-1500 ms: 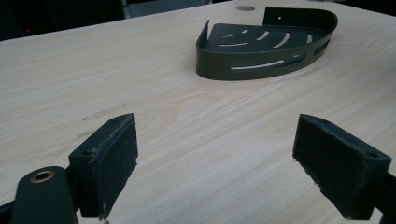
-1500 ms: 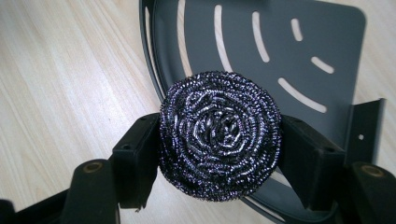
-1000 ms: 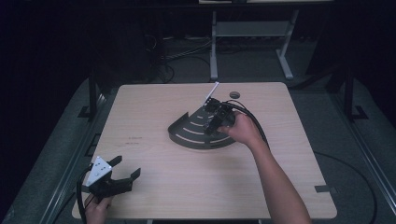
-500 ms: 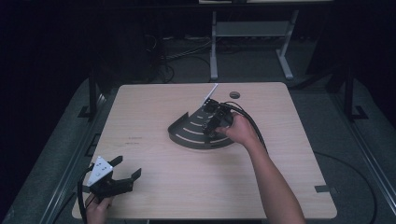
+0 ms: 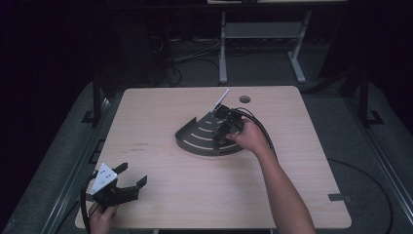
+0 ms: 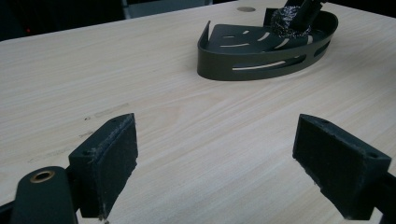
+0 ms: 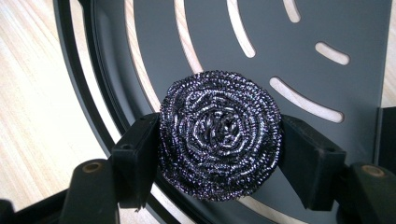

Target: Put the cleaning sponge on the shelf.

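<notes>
Dark floor surrounds your pale wood table (image 5: 195,195). Your right gripper (image 7: 219,154) pinches the scourer (image 7: 219,140) from both sides, just over the slotted rack (image 5: 195,141) near the far middle. Your left gripper (image 5: 127,181) rests spread and empty at the near left corner. Release too high and the springy scourer could bounce over the low rim.

High view: above near edge of table (image 5: 160,112), facing forward and down, far. Left gripper view: low over tabletop, near corner, facing rack (image 6: 261,46) across table. Right gripper view: close above rack (image 7: 355,28), facing down. All three share rack (image 5: 204,139).
</notes>
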Motion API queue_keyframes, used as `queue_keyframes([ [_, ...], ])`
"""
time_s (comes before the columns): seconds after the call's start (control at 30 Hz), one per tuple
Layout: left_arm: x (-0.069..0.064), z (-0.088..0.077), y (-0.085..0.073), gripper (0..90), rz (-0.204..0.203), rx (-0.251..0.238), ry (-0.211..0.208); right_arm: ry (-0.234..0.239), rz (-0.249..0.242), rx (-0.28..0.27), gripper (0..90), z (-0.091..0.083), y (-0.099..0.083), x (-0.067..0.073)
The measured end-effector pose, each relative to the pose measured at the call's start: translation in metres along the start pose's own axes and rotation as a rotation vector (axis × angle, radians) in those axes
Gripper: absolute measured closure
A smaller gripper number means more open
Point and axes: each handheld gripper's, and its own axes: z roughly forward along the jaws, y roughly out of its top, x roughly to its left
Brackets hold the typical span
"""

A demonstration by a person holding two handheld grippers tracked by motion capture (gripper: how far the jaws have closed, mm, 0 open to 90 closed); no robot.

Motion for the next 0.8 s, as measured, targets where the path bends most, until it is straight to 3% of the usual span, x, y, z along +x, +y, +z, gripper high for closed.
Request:
queue_keyframes([
  [0.5, 0.0, -0.001, 0.0, 13.3, 0.004, -0.004, 0.002, 0.002, 0.016, 0.015, 32.2, 0.011, 0.002, -0.002],
  [0.8, -0.001, 0.0, 0.0, 13.3, 0.001, -0.006, 0.002, 0.012, 0.035, -0.003, 32.2, 0.016, -0.001, -0.005],
])
